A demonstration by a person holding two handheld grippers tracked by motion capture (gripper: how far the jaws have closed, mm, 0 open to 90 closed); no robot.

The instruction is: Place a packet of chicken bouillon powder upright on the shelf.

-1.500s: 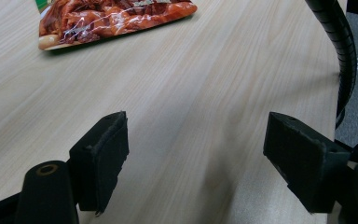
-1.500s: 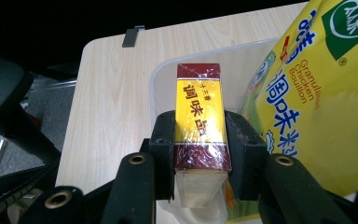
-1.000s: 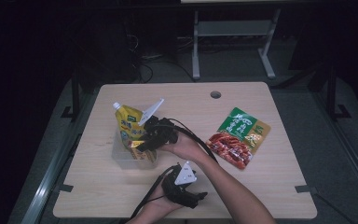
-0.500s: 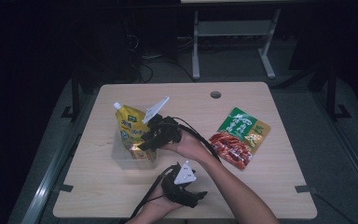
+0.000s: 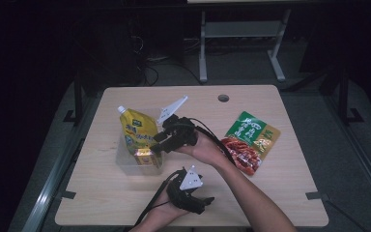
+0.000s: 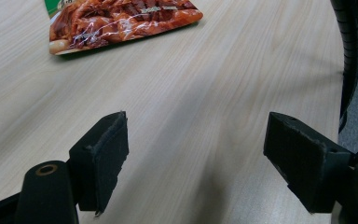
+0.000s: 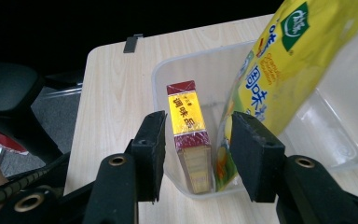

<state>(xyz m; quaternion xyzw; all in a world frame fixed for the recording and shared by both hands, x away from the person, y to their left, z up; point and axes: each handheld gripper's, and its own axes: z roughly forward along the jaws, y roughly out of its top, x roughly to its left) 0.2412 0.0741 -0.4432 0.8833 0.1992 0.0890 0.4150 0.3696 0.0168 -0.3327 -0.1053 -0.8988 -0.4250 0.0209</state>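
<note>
Just been opening, the jaws of the right gripper (image 5: 156,147), and pulled slightly up and away from the tub (image 5: 124,166) compared with a second ago. Leaves the small red-and-yellow box (image 5: 145,157) standing on edge inside the tub, at the corner nearest the table's front edge, just beside the yellow pouch (image 5: 137,130) that leans against the tub's far wall. Reads as a finished drop: box delivered, grip let go, probably time to fetch the next item.

Seen along the right gripper (image 7: 198,122): about half spread, fingers (image 7: 151,140) on either side of the box (image 7: 186,116) but above it and clear of it, pressing on nothing. Looks down past the tub's rim (image 7: 161,70), with the pouch (image 7: 279,70) to one side.

Kept in place near the table's (image 5: 270,193) front edge, the left gripper (image 5: 206,202). Seen along it (image 6: 196,140): spread wide, with bare wood between the fingers (image 6: 102,158), holding and touching nothing.

Lies flat toward the table's right edge, well apart from the tub: a red-and-green snack packet (image 5: 249,142), also ahead of the left gripper (image 6: 121,21). Likely next for the tub.
</note>
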